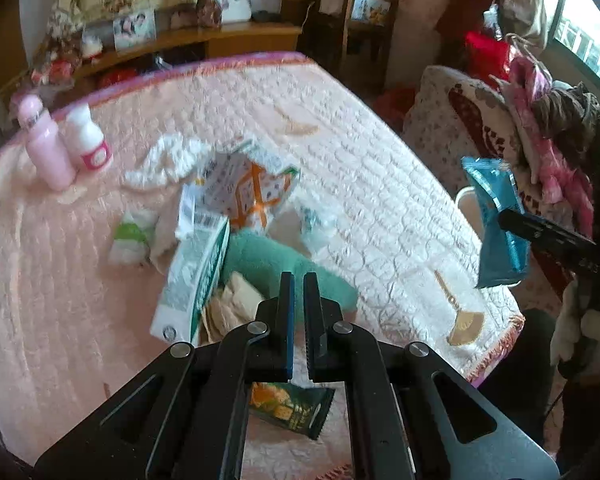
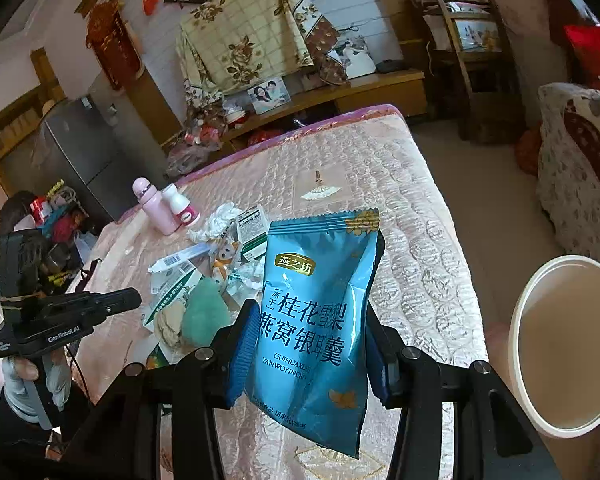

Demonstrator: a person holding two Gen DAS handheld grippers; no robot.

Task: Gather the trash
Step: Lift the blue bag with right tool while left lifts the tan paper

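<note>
My right gripper (image 2: pixel 312 344) is shut on a blue snack packet (image 2: pixel 316 312), which it holds upright above the pink quilted bed (image 2: pixel 380 168). The same blue packet (image 1: pixel 496 220) hangs at the bed's right edge in the left wrist view. My left gripper (image 1: pixel 299 278) is shut, with nothing visible between its fingers, above a pile of trash: a white-green carton (image 1: pixel 196 276), a patterned box (image 1: pixel 248 188), crumpled tissue (image 1: pixel 168 160). Under it, a dark green wrapper (image 1: pixel 292 408) lies on the bed. A white bin (image 2: pixel 516 320) stands open to the right of the bed.
A pink bottle (image 1: pixel 46 144) and a white bottle (image 1: pixel 88 140) stand at the bed's far left. A green cloth (image 1: pixel 268 260) lies in the pile. An armchair (image 2: pixel 572 168) heaped with clothes sits beyond the bin. A gloved hand (image 2: pixel 28 372) grips the left gripper's handle.
</note>
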